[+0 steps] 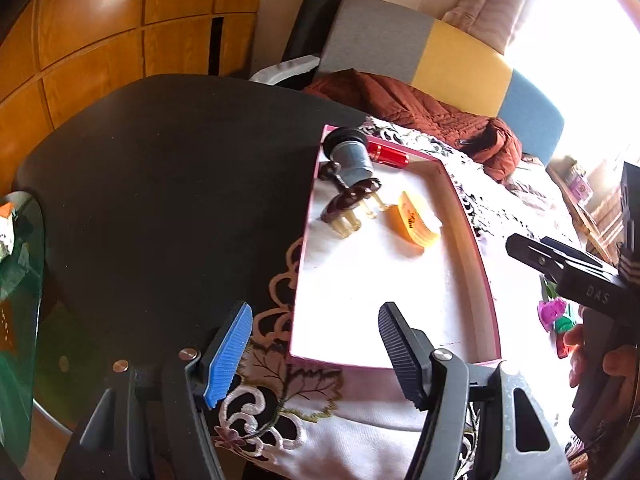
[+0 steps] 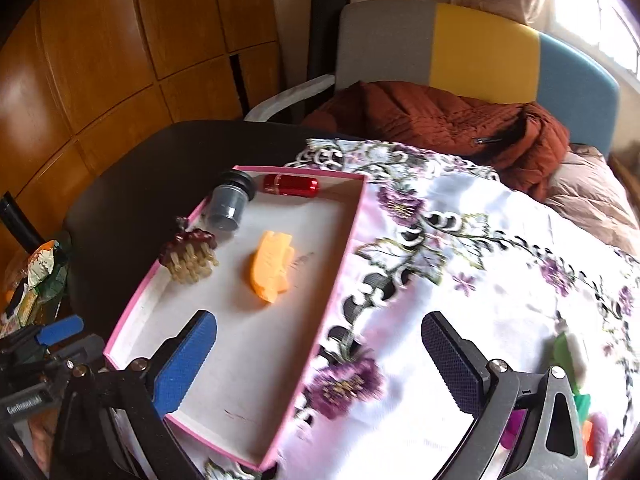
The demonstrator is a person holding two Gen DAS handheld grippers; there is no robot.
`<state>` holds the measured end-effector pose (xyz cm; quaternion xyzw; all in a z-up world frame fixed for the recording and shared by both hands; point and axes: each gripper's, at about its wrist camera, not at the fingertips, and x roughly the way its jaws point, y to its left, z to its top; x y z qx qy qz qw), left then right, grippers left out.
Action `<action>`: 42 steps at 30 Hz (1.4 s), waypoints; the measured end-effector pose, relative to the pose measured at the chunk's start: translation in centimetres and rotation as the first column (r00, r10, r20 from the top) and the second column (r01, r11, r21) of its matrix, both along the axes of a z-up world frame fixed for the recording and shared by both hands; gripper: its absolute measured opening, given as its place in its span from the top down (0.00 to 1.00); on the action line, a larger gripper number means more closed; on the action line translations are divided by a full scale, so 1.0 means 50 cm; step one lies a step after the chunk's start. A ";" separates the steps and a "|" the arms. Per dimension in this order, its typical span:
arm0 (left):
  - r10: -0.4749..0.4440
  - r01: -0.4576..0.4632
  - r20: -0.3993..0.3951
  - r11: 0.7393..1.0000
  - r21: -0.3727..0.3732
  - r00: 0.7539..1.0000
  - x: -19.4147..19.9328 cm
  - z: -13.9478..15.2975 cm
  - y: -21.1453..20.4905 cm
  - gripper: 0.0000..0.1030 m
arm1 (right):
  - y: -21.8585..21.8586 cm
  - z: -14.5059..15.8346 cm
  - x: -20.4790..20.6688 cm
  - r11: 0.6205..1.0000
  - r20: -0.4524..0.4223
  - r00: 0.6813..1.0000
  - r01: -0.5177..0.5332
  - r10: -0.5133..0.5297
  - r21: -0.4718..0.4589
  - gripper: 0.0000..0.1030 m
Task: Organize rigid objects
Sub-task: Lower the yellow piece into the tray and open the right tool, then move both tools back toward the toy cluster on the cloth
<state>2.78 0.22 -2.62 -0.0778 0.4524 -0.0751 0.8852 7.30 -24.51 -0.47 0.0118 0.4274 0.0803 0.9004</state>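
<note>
A pink-rimmed shallow box (image 1: 486, 280) (image 2: 340, 264) lies on a flowered cloth. Inside it are an orange hair clip (image 1: 416, 220) (image 2: 270, 266), a brown claw clip (image 1: 348, 204) (image 2: 190, 254), a grey jar with a black lid (image 1: 350, 152) (image 2: 230, 202) and a red tube (image 1: 390, 156) (image 2: 292, 185). My left gripper (image 1: 316, 352) hangs open over the box's near left corner, nothing between its pads. My right gripper (image 2: 320, 364) stands wide open above the box's right wall, empty; in the left wrist view it shows at the right edge, a hand on its handle.
Small bright plastic pieces, purple, green and red (image 1: 554, 314) (image 2: 570, 354), lie on the cloth (image 2: 460, 280) right of the box. A black table (image 1: 160, 184) extends left. Behind it sit a rust-coloured jacket (image 2: 440, 120) and a grey, yellow and blue headboard. A glass side table with packets (image 2: 36, 276) stands at left.
</note>
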 end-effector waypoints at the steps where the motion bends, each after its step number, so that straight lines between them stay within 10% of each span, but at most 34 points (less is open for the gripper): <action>1: -0.006 0.006 0.001 1.000 0.003 1.000 -0.002 0.002 -0.003 0.35 | -0.012 0.000 -0.008 1.000 0.002 1.000 0.011 -0.011 -0.004 0.00; 16: -0.091 0.091 -0.002 0.995 0.030 0.996 -0.022 0.011 -0.068 0.36 | -0.274 0.045 -0.105 0.959 0.069 0.958 0.282 -0.280 -0.030 0.00; 28: -0.235 0.235 0.003 0.972 0.024 0.972 -0.029 0.028 -0.162 0.37 | -0.586 -0.005 -0.206 0.681 -0.012 0.687 0.722 -0.726 0.123 0.00; 42: -0.530 0.531 -0.042 0.847 0.022 0.847 -0.025 0.002 -0.449 0.44 | -0.620 -0.015 -0.227 0.614 -0.081 0.639 0.761 -0.765 0.207 0.00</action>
